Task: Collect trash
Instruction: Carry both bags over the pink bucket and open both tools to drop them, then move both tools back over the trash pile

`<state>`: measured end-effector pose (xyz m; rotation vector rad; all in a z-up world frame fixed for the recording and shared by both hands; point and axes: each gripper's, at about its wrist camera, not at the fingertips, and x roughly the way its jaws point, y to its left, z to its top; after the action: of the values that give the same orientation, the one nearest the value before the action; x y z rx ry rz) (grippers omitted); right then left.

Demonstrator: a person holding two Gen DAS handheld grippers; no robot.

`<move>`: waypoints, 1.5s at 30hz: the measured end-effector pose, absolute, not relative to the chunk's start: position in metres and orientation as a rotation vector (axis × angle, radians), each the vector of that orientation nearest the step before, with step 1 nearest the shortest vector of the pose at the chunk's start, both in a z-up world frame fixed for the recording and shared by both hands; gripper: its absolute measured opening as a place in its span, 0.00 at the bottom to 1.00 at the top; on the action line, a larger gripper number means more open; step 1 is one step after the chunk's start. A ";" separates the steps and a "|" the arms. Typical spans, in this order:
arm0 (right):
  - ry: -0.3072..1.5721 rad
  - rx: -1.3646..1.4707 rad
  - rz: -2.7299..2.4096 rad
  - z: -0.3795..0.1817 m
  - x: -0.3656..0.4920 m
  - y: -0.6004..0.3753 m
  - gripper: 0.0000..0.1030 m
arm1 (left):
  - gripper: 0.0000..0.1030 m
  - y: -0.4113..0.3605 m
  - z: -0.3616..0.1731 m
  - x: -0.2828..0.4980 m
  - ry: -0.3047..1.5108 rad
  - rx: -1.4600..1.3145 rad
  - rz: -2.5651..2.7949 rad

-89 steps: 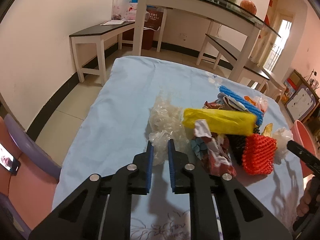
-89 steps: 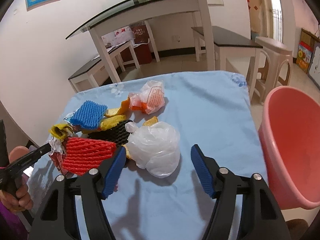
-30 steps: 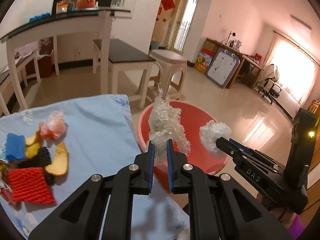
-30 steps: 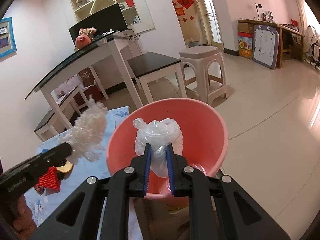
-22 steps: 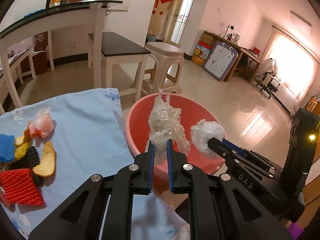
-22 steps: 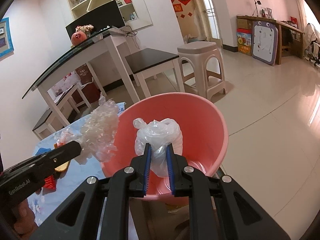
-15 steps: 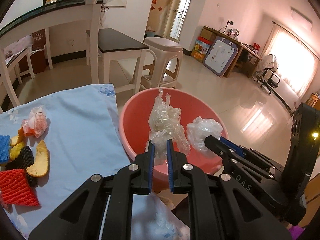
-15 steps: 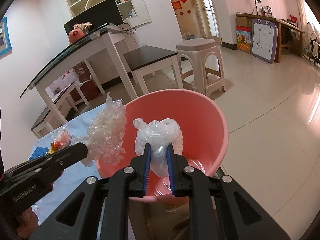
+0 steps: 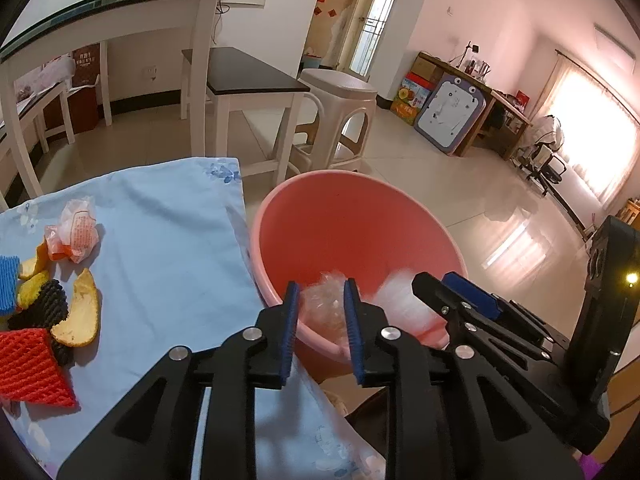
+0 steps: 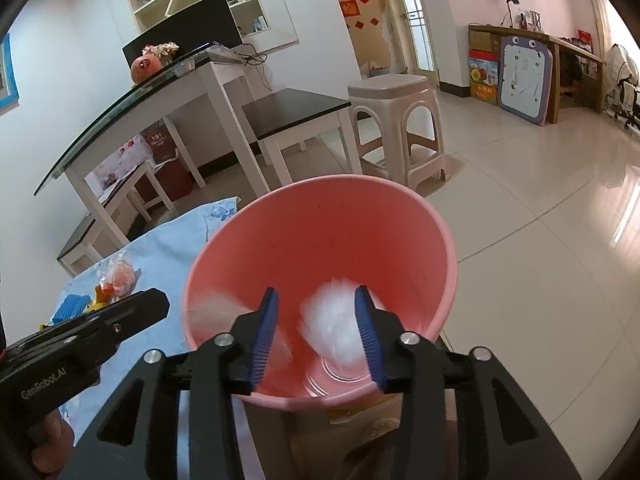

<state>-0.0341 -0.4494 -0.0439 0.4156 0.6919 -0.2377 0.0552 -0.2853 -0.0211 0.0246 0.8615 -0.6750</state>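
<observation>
Your left gripper [image 9: 320, 320] hangs over the near rim of the pink bucket [image 9: 304, 216], its jaws parted and holding nothing. A clear crumpled wrap [image 9: 325, 307] shows blurred between the blue pads [image 9: 289, 332], free of them and inside the bucket. Your right gripper [image 10: 316, 332] is above the same bucket [image 10: 400, 240] with its jaws spread wide, also empty. A white bag [image 10: 335, 328] appears blurred between its pads [image 10: 366, 336], low in the bucket; you can see it from the left wrist too [image 9: 402, 304], just past the wrap.

The bucket stands just beside the edge of the blue cloth [image 9: 168, 248]. On the cloth, well apart from both grippers, lie a red net [image 9: 28, 368], a black net [image 9: 44, 310], peel [image 9: 80, 312], a blue foam piece [image 9: 8, 284] and an orange-and-white wrapper [image 9: 76, 234]. A stool [image 9: 340, 120] and a bench [image 9: 244, 76] stand beyond the bucket.
</observation>
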 end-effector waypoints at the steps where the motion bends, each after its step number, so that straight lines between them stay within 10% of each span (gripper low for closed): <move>1: 0.691 0.412 -0.240 -0.043 -0.034 -0.448 0.44 | 0.26 -0.285 -0.021 0.055 0.860 0.025 -0.673; 45: 0.706 0.271 0.072 -0.016 -0.008 -0.285 0.50 | 0.31 -0.081 -0.001 0.019 0.734 0.004 -0.288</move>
<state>-0.0079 -0.2850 -0.0161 0.2707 0.7058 0.0722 0.0190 -0.0810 -0.0011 0.0036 0.7341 -0.2876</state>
